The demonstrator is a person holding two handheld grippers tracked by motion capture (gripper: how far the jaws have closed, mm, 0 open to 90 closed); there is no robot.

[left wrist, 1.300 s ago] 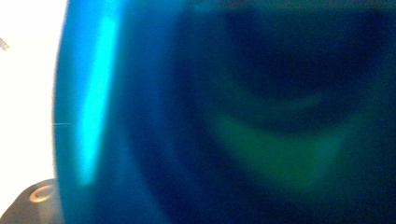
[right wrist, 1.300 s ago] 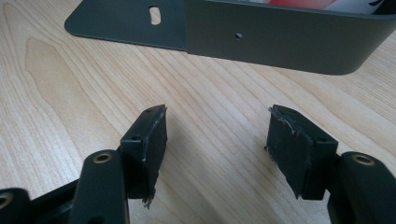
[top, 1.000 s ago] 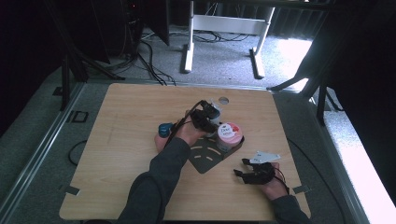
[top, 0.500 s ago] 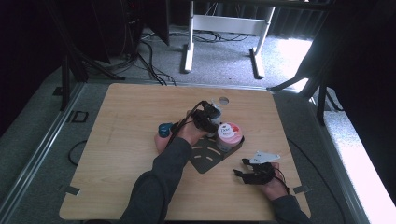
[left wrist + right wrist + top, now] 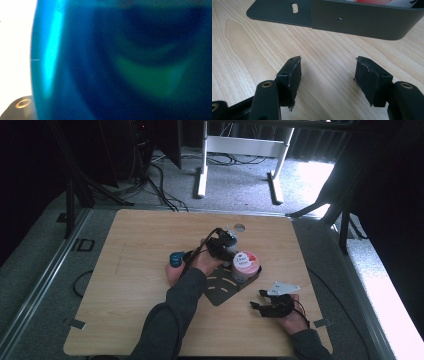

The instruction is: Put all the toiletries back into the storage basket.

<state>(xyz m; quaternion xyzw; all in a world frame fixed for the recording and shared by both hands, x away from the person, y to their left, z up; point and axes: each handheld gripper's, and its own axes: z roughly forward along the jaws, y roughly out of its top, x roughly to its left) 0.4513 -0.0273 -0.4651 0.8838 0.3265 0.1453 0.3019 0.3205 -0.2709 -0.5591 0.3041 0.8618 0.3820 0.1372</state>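
Your left gripper [image 5: 225,245] sits over the far end of the dark metal tray [image 5: 220,290] in mid-surface, its jaws closed around a blue object [image 5: 125,60] pressed right up against its own camera. A white Dove jar [image 5: 245,265] stands in the tray just beside it. Your right gripper [image 5: 328,75] rests on the wooden surface [image 5: 135,250] near the tray's wall, jaws open with nothing between them.
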